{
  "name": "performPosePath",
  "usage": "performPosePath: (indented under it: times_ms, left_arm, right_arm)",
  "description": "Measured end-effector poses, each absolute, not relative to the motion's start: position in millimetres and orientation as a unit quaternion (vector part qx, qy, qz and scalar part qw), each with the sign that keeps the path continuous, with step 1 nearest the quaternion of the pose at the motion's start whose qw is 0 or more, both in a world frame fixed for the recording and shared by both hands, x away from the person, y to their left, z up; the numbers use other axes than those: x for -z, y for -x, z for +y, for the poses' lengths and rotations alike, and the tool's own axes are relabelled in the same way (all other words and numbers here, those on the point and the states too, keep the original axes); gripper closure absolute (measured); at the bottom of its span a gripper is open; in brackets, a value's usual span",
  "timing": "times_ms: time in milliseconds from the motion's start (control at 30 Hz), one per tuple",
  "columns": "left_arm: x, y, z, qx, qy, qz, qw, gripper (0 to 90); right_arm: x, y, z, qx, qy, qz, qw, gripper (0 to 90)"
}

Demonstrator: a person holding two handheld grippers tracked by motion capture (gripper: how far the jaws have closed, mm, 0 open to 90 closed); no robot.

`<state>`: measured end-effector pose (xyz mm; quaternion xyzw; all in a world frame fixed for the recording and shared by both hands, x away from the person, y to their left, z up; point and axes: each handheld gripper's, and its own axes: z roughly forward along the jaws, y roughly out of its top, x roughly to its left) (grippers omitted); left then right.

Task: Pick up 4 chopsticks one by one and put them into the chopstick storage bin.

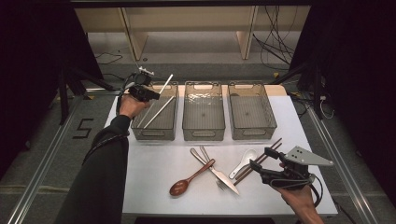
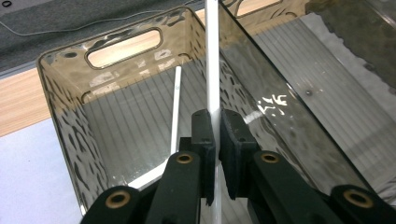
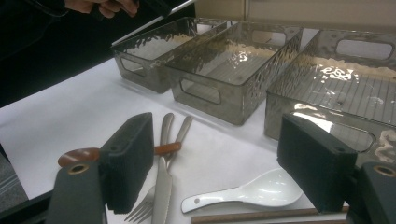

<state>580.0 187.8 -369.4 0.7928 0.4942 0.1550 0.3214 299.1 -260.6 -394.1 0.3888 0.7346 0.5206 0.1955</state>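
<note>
One slim white chopstick (image 2: 212, 56) is clenched by the left gripper (image 1: 148, 93) over the upper-left smoky plastic bin (image 1: 138, 128), probably to join its mate (image 2: 175, 105); right gripper (image 1: 261, 164) waits released.

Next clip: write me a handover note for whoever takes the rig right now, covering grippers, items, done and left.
Left gripper: shut on a white chopstick, held over the left bin.
Right gripper: open, holding nothing, near the white spoon.
Done: one white chopstick in bin lies in the left bin.
Left: drop the held chopstick. On the table remain the wooden spoon, knife, fork, white spoon and brown chopsticks. Middle bin and right bin hold nothing.
</note>
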Motion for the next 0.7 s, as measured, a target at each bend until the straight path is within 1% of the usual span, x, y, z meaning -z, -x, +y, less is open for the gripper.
performPosePath:
  times_ms: [333,600,667,700]
  left_arm:
    - [379,-582,187,-0.158,-0.794,0.495,0.316,83.9]
    - [389,-584,184,-0.164,-0.795,0.504,0.296,83.4]
    - [391,-584,184,-0.171,-0.792,0.510,0.289,82.5]
    - [391,-584,185,-0.170,-0.787,0.514,0.294,78.8]
  right_arm:
    - [394,-299,-260,-0.520,-0.388,0.736,0.195,28.2]
    - [394,-299,-260,-0.520,-0.388,0.735,0.194,28.2]
    - [394,-299,-260,-0.520,-0.388,0.736,0.195,28.2]
    - [394,-299,-260,-0.521,-0.388,0.735,0.194,28.2]
